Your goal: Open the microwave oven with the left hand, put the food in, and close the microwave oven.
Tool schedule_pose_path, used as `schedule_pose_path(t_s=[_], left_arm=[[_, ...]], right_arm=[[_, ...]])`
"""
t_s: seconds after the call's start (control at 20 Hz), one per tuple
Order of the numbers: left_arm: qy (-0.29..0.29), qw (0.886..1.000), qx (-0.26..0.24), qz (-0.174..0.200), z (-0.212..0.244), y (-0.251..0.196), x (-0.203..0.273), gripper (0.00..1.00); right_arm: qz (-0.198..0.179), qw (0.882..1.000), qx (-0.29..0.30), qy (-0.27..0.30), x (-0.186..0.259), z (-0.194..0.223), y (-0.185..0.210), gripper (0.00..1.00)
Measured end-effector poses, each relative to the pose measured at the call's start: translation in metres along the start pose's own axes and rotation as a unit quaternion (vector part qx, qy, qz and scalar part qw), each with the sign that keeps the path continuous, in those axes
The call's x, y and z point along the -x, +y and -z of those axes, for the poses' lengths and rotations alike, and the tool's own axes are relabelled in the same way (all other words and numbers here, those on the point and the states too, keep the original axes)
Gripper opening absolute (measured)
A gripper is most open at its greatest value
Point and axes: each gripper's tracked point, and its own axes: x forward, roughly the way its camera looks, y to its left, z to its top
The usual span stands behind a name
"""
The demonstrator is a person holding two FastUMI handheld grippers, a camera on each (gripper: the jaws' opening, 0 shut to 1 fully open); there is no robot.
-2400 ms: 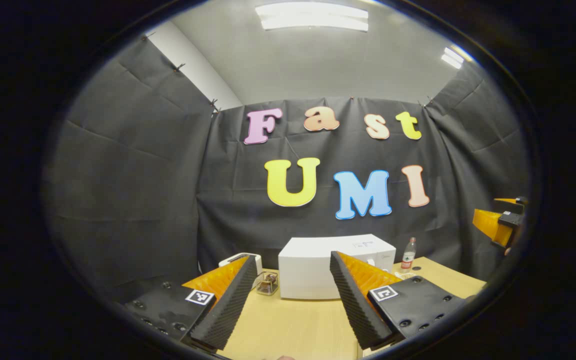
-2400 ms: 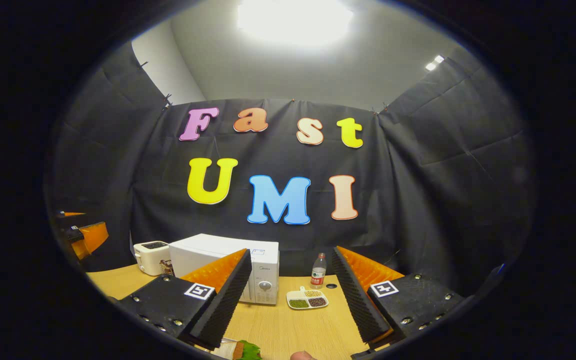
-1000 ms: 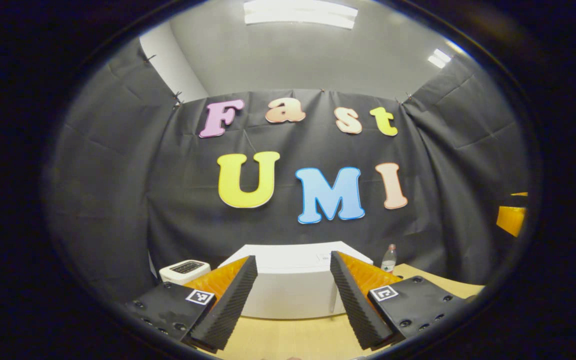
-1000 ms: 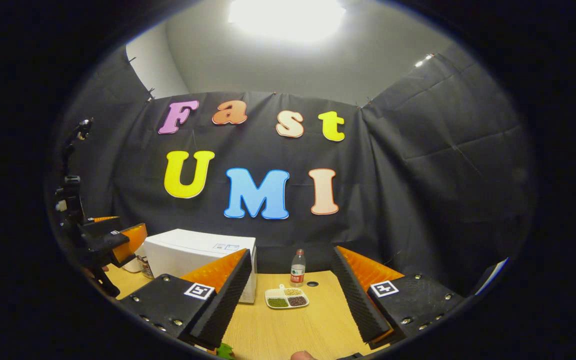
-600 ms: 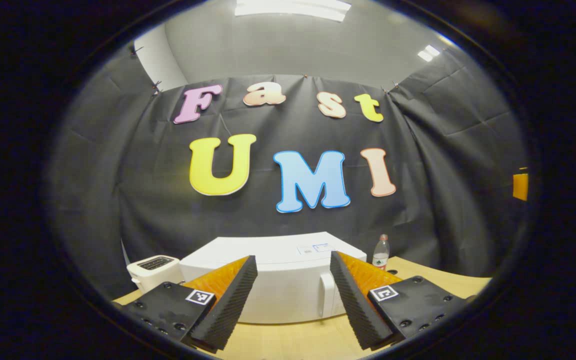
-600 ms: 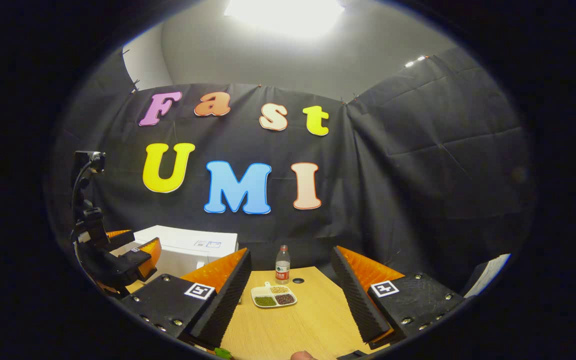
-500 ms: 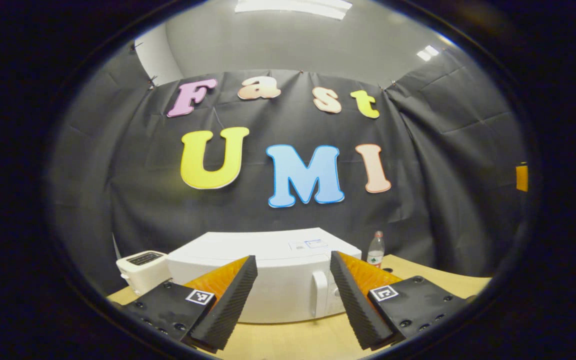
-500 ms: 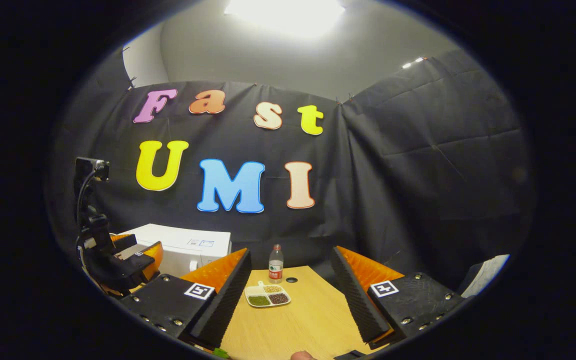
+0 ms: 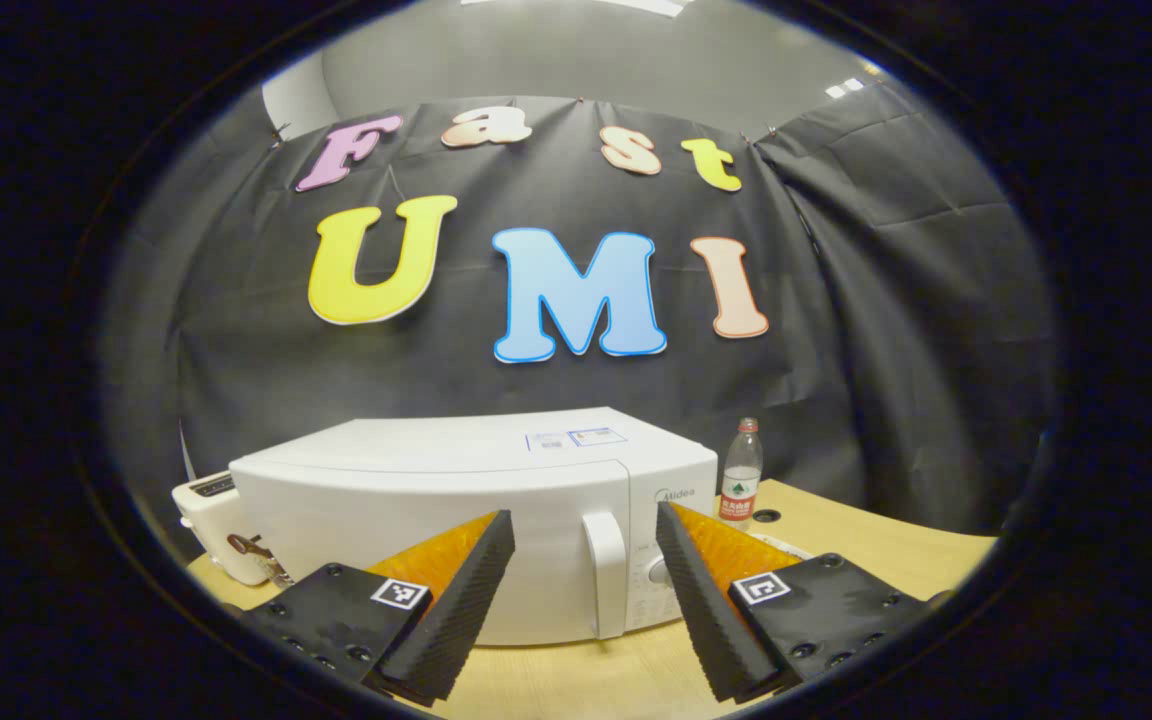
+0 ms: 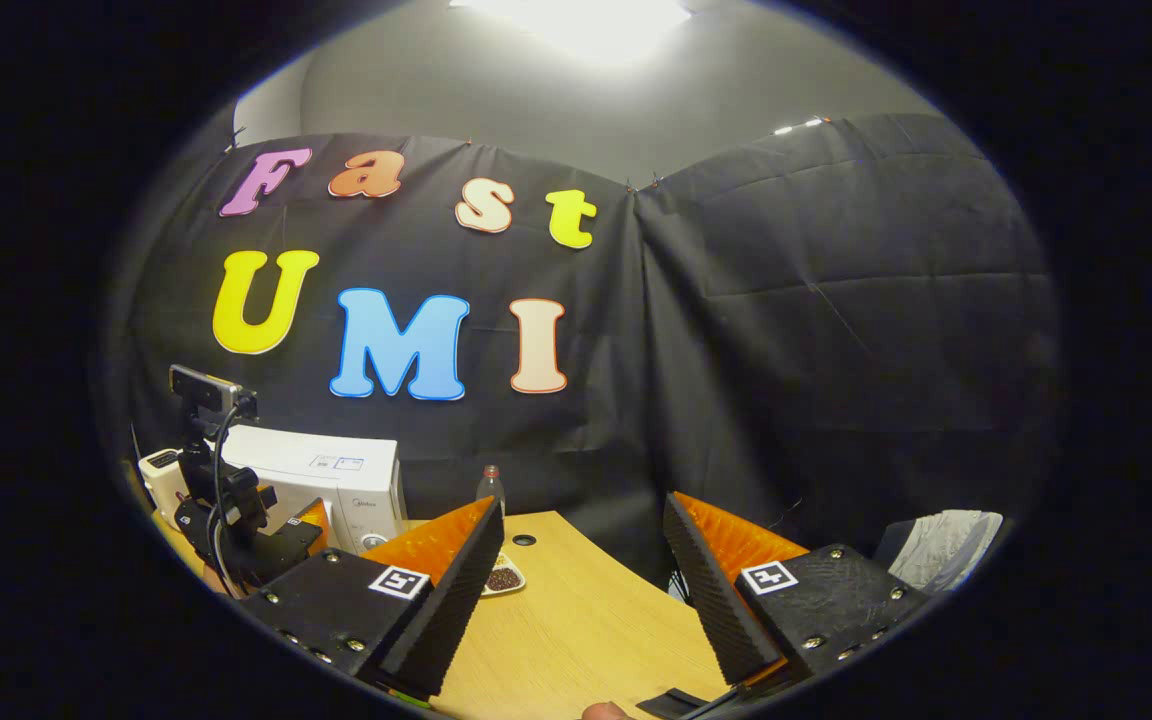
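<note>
Step in hand, by my judgement: reaching to open the microwave oven (image 9: 456, 520), a smooth white box on the wood-grain counter (image 9: 586, 680), door closed. My left gripper (image 9: 581, 590) has its jaws released, ridged black pads flanking the upright white handle (image 9: 606, 575), no contact. Next: advance, clench, pull. My right gripper (image 10: 576, 590) is likewise released, empty.

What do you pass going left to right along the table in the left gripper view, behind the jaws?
Toaster → microwave oven → its door handle → control knob → water bottle → a small dark hole in the tabletop.
</note>
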Motion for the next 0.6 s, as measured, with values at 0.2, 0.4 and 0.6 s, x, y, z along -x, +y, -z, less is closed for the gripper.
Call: schedule_pose_path(t_s=[0.2, 0.4, 0.6], left_arm=[[0.030, 1.000, 0.001, 0.006, 0.029, -0.008, -0.024, 0.87], [0.057, 0.998, 0.010, 0.006, 0.056, -0.012, -0.040, 0.68], [0.069, 0.998, 0.007, 0.010, 0.067, -0.016, -0.049, 0.47]], right_arm=[[0.013, 1.000, 0.008, 0.014, 0.001, 0.009, -0.001, 0.98], [0.025, 1.000, 0.010, 0.015, 0.001, 0.009, -0.003, 0.98], [0.030, 0.999, 0.013, 0.020, 0.000, 0.011, -0.005, 0.98]])
